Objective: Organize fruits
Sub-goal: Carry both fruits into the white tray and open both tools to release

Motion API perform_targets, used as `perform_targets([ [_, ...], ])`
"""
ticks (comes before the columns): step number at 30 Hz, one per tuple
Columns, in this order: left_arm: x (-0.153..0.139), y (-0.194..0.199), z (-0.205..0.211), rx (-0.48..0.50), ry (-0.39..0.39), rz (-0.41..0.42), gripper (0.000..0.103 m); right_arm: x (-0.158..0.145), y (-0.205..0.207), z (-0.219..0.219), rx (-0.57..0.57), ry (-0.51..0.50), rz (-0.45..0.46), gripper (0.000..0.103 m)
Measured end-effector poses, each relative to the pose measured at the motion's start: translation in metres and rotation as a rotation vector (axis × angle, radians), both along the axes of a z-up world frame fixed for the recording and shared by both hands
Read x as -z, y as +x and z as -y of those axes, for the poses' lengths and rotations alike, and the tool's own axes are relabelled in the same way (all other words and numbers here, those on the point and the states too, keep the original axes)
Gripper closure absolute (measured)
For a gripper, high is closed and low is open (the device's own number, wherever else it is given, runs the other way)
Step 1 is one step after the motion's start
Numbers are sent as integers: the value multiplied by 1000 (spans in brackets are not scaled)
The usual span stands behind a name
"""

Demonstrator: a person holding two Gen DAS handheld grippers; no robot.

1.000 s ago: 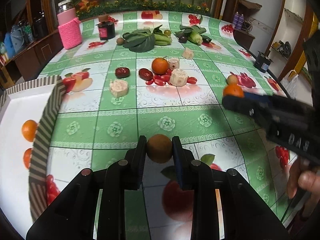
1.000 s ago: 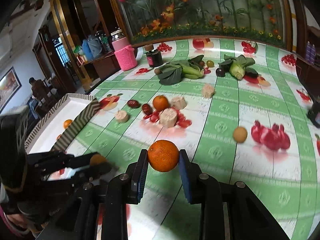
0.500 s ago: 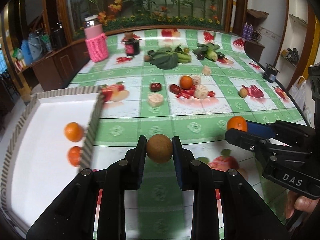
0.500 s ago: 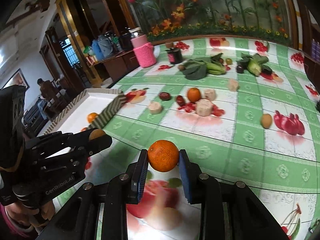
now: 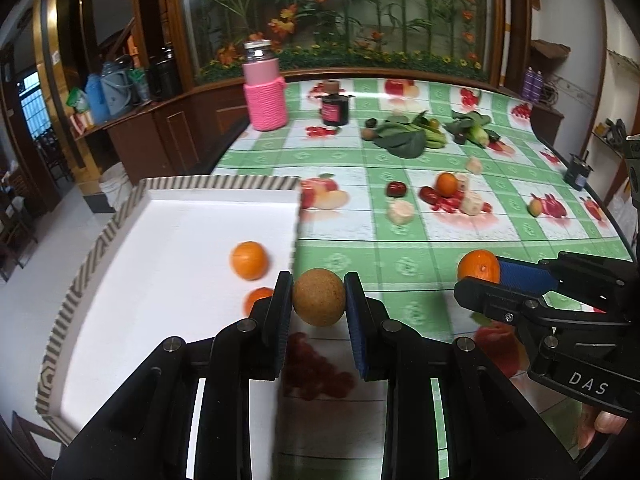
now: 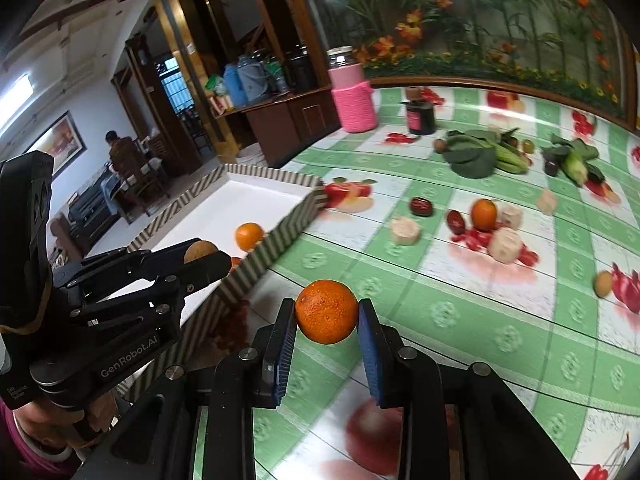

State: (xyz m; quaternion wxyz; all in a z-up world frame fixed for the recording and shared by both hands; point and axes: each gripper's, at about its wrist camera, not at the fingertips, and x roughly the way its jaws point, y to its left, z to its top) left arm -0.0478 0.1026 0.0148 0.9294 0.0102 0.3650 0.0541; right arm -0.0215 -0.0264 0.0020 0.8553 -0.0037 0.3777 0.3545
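Brown fruit [image 5: 319, 303], orange [image 6: 326, 311]: gripper-held.

Your left tongs [image 5: 319, 304] clamp a round brown fruit [image 5: 319, 297] at the white tray's [image 5: 160, 240] striped edge. Two oranges [image 5: 248, 260] lie inside it. At right, your right tongs [image 5: 480, 280] grip an orange [image 5: 478, 266] above the table [image 5: 360, 248].

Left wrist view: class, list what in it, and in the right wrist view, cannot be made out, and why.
- Second orange in white tray: half hidden behind the left hand-held gripper.
- Print beneath brown round fruit: motion-blurred.
- Person in background, right wrist view: too small.
- Tray's near corner, right wrist view: hidden by the left hand-held gripper.
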Motion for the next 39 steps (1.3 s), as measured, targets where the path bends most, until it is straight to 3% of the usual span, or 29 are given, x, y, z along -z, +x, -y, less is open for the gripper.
perform_targets([
  [17,-4,-2,-69,-127,6,3,78,-10,-4,-61,-123,-29,24,73],
  [25,-1,6,-114,-185,-36,-38,78,-9,-2,-91,-185,-47,19,73],
  [31,12,8,-133,-202,-81,-88,78,0,-2,-132,-274,-106,11,73],
  [39,21,7,-147,-235,-83,-114,78,16,-5,-166,-348,-147,-15,73],
])
